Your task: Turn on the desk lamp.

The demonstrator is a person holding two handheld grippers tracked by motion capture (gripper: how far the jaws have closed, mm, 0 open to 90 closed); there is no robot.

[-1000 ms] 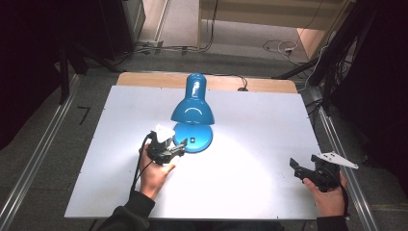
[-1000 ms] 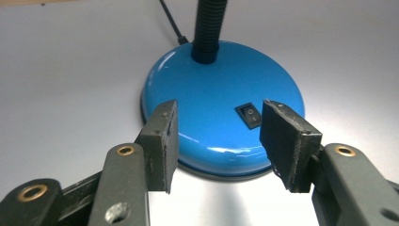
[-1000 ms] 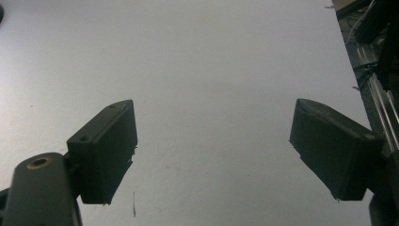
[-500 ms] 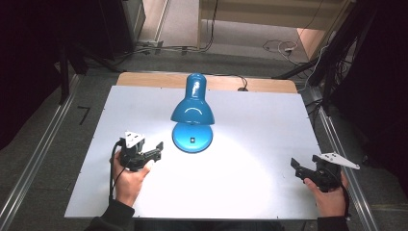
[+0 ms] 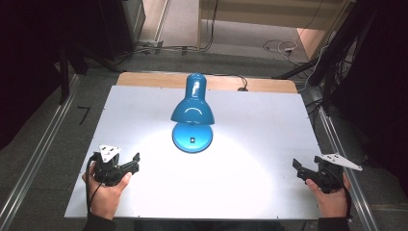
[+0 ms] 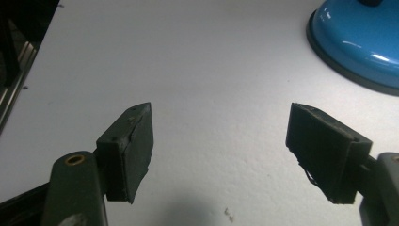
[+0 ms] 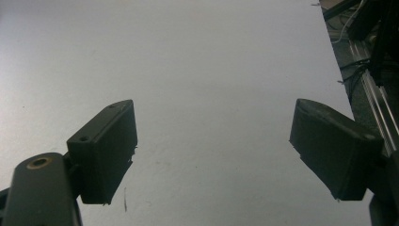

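- The left tool [image 5: 126, 162], jaws wide and empty, now sits farther from the blue lamp [image 5: 193, 113], near the bench [image 5: 250, 125] edge.
- The right tool [image 5: 304, 172] stays put, gaping, empty.

room: dim | lamp [image 5: 193, 103]: lit pool on table [image 5: 250, 187] | surroundings: dark | gripper views: soft, grainy

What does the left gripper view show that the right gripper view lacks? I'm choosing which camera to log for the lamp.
Left gripper view: the blue lamp's round base at upper right, beyond the open jaws of the left gripper. Right gripper view: metal rails and cables past the table's edge, beside the open right gripper. Both share the white tabletop and nothing held.
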